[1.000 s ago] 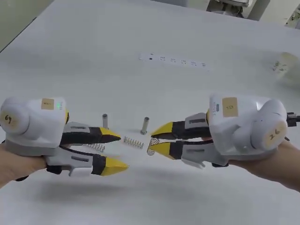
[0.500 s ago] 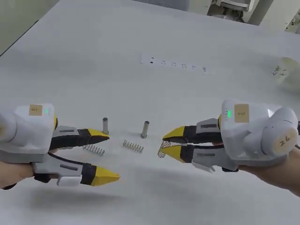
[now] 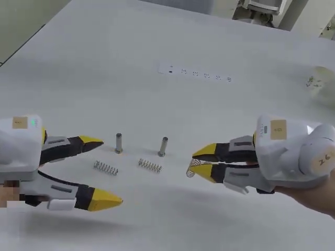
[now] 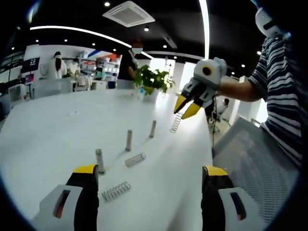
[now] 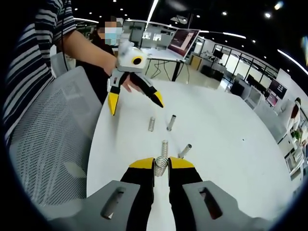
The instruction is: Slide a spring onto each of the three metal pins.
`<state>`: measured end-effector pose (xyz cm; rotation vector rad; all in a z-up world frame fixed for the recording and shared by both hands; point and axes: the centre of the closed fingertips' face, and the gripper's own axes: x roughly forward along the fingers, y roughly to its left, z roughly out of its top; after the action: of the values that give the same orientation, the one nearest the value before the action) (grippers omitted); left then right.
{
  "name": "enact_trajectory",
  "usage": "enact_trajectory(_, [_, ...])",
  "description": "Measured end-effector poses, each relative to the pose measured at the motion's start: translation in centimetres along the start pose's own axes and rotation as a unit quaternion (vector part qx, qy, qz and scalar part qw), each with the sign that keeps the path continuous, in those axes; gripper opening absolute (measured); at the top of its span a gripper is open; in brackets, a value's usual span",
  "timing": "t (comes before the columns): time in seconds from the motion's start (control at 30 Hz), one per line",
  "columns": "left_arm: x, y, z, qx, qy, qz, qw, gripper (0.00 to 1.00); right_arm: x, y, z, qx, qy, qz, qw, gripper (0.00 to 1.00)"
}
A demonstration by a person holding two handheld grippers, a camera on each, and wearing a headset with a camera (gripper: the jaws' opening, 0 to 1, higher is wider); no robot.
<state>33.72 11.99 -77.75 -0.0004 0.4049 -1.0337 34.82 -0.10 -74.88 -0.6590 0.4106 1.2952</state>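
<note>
Yellow-tipped right gripper is clamped on one spring, its long axis poking straight out past the tips, nearest pin standing just beside at 1 o'clock, while the left gripper sits wide open, empty.

Pins: three are standing in the left gripper view, a near pin, a middle pin and a far pin. Springs: three are showing there, a near spring, a middle spring and a far spring. Grippers: two are showing, the left gripper and the right gripper. Power strip: one is showing.
</note>
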Motion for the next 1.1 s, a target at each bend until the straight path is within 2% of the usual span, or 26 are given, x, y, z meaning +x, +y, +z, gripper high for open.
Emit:
enact_trajectory(0.3, [-0.5, 0.4, -0.4, -0.004, 0.001, 0.009, 0.9999, 0.94, -1.1, -1.7, -2.3, 0.021, 0.016, -0.029, 0.9992, 0.08])
enact_trajectory(0.53, [-0.6, 0.8, -0.4, -0.008, -0.002, 0.019, 0.9998, 0.98, -2.2, -4.4, -3.1, 0.036, 0.02, -0.071, 0.9966, 0.08])
enact_trajectory(0.77, [-0.9, 1.0, -0.5, -0.013, -0.004, 0.026, 0.9996, 0.98, -2.8, -6.0, -3.4, 0.045, 0.018, -0.094, 0.9944, 0.08])
enact_trajectory(1.1, [-1.3, 1.1, -0.3, -0.017, -0.011, 0.031, 0.9993, 0.98, -2.7, -6.9, -3.4, 0.052, 0.019, -0.106, 0.9928, 0.08])
